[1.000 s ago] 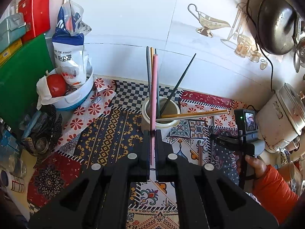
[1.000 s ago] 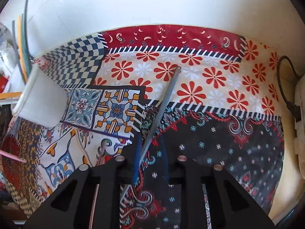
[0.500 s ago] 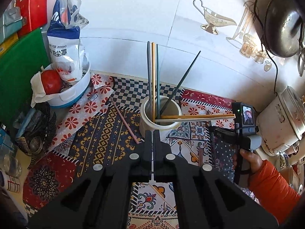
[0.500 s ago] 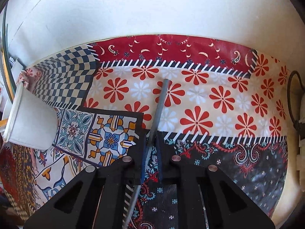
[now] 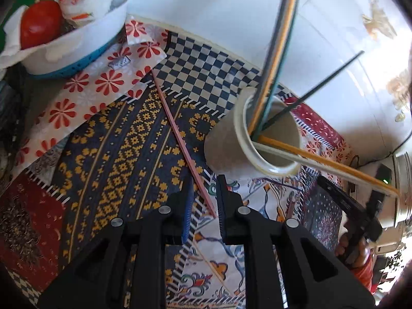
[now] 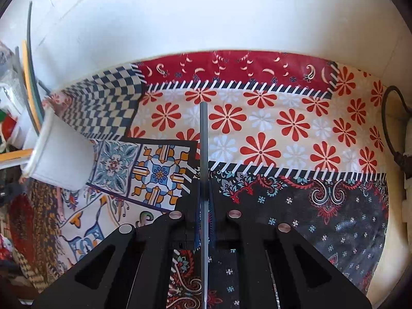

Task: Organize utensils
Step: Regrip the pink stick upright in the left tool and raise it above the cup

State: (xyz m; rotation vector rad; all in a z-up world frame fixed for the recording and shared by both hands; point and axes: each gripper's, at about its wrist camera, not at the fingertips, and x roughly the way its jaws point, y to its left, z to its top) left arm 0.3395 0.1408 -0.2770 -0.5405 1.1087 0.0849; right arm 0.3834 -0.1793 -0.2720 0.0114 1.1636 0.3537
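Patchwork cloth (image 5: 103,159) in checks, flowers and dark knit patterns covers the desk, with white tiled wall behind. Nearest in the left wrist view, the left gripper (image 5: 203,206) has its jaws opening, straddling the near end of the pink chopstick (image 5: 180,139), which lies flat just left of the white cup (image 5: 257,141); the pads do not press on it. To do this well, I judge it should close low on that end, then tip the stick upright before carrying it over the cup's rim, clear of the chopsticks already leaning inside. Only the right wrist view shows the right gripper (image 6: 204,206) clamped on a grey chopstick (image 6: 203,141), right of the cup. Farther left of the cup, only the left view shows a white bowl (image 5: 77,43) holding a tomato (image 5: 41,23).
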